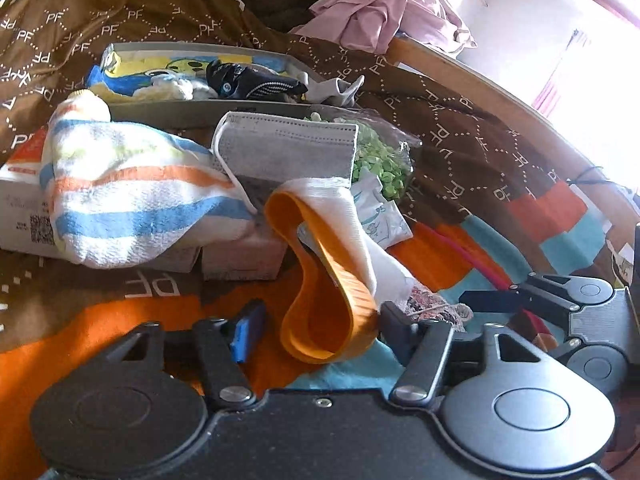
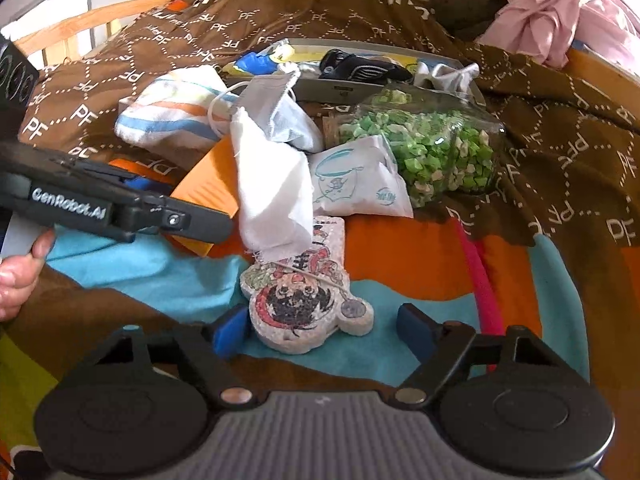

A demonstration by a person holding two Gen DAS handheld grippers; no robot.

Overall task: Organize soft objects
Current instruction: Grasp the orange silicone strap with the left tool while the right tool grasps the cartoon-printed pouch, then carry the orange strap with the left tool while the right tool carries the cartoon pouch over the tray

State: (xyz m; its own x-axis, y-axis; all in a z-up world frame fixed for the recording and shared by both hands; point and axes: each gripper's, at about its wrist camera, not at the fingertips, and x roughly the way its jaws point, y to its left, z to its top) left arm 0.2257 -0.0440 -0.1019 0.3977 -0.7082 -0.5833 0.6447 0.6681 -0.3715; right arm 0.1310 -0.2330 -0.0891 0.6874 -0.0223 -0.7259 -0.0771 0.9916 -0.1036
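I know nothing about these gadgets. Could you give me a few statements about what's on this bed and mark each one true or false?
1. Both grippers, left and right, are open. True.
2. The clear bag of green pieces lies inside the grey tray. False: it lies on the blanket in front of the tray.
3. The flat foam cartoon figure lies between the right gripper's fingers. True.
4. The striped white towel is pink. False: its stripes are blue and orange.
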